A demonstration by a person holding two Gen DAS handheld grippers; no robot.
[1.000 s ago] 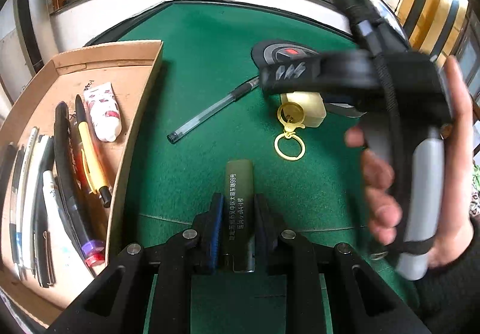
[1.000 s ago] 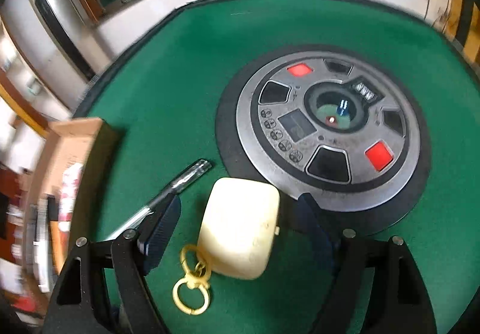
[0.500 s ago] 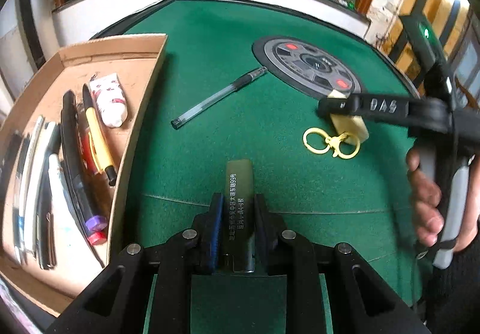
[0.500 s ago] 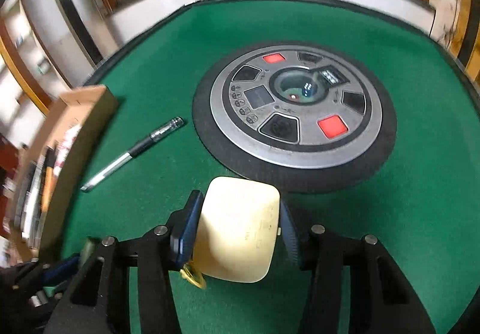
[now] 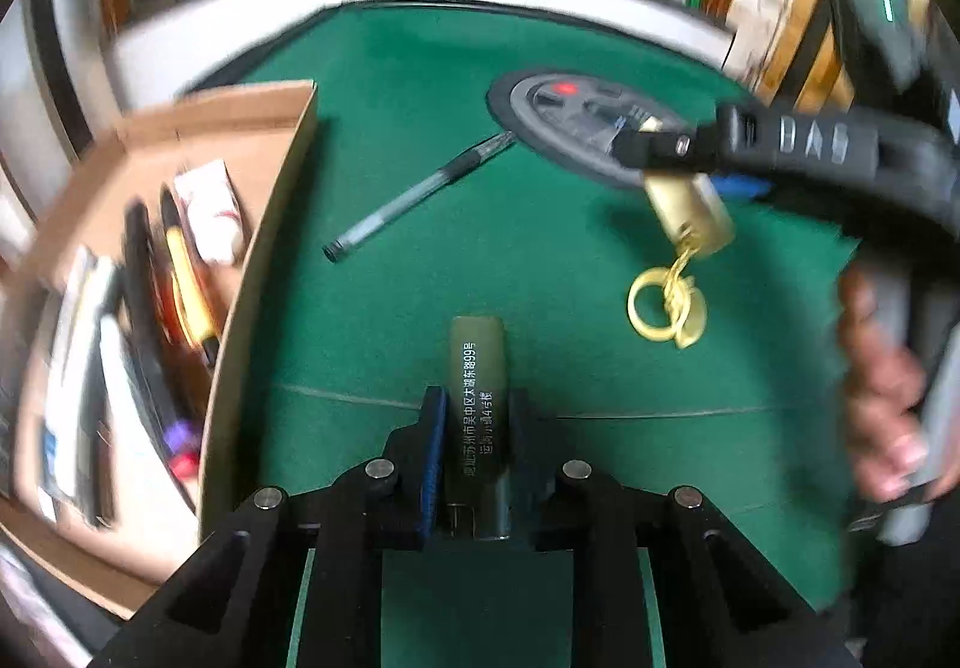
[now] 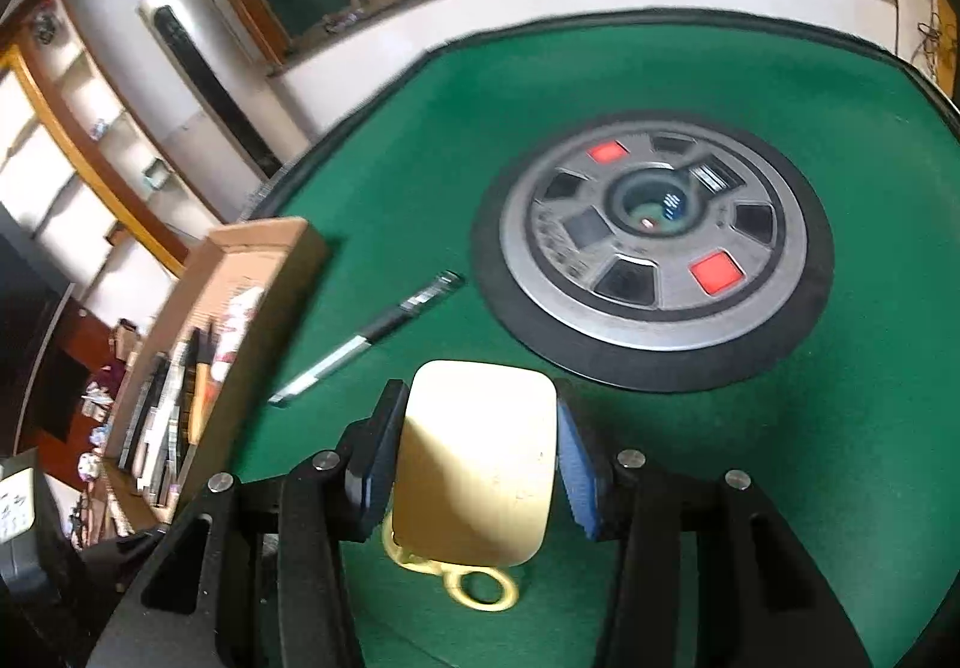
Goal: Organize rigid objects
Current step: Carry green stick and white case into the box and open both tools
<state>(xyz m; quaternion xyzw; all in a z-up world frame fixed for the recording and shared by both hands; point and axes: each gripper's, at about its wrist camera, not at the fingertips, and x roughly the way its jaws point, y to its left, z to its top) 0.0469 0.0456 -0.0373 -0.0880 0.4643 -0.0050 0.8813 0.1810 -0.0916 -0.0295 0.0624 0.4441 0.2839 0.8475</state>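
My left gripper (image 5: 475,416) is shut on an olive-green tube with white print (image 5: 477,368), held just above the green table. My right gripper (image 6: 477,440) is shut on a cream-yellow case (image 6: 477,458) with a gold key ring (image 6: 480,587) hanging under it. In the left wrist view that case (image 5: 690,209) hangs in the air at the right, ring (image 5: 663,305) dangling, held by the right gripper (image 5: 672,152). A black-and-clear pen (image 5: 414,197) lies on the felt between the box and the round panel; it also shows in the right wrist view (image 6: 366,338).
A cardboard box (image 5: 273,200) at the left holds several pens, markers and a white tube (image 5: 207,215); it also shows in the right wrist view (image 6: 264,272). A round grey control panel (image 6: 651,248) with red buttons sits in the table's middle. Windows and a wall lie beyond.
The right gripper closed on the cream case and lifted it off the felt; the key ring now dangles. The left gripper still holds the olive tube and has shifted slightly.
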